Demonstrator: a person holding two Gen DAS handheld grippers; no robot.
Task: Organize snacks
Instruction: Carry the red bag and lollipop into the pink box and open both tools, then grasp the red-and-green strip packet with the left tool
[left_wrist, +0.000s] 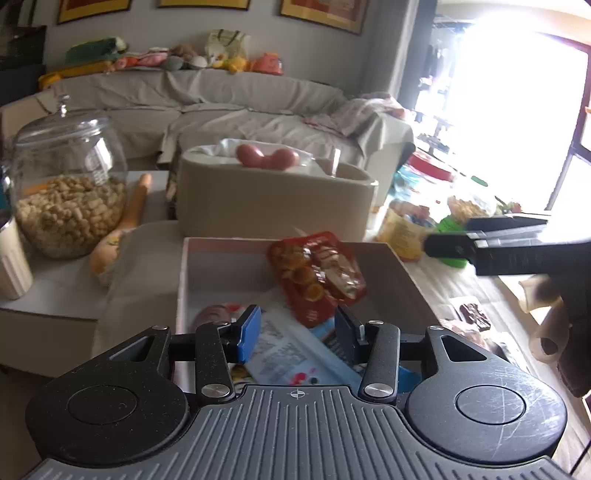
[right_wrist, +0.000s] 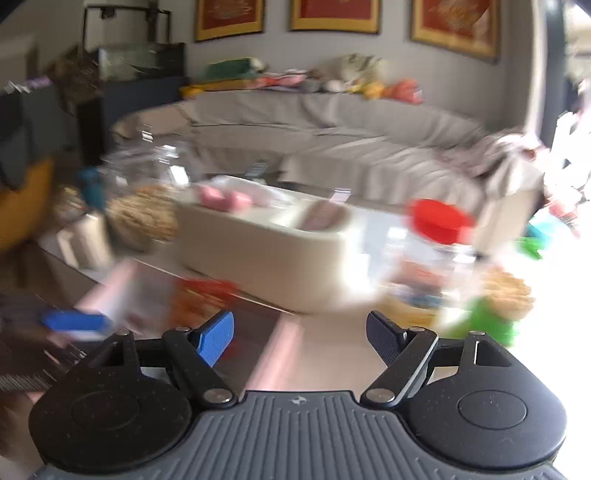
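Note:
An open cardboard box lies right ahead of my left gripper. A red snack packet stands tilted in the box, its lower end between my left fingers. The blue pad is clear of it, so the gripper is open. A blue-and-white packet lies flat under the fingers. My right gripper is open with nothing between its fingers; it hovers over the table by the box's right side. From the left wrist the right gripper shows side-on, reaching in from the right. The right wrist view is blurred.
A lidded glass jar of puffed snacks stands at the left. A beige bin sits behind the box. At the right are a yellow tub, a red-lidded jar, a green item and a brown packet. A covered sofa stands beyond.

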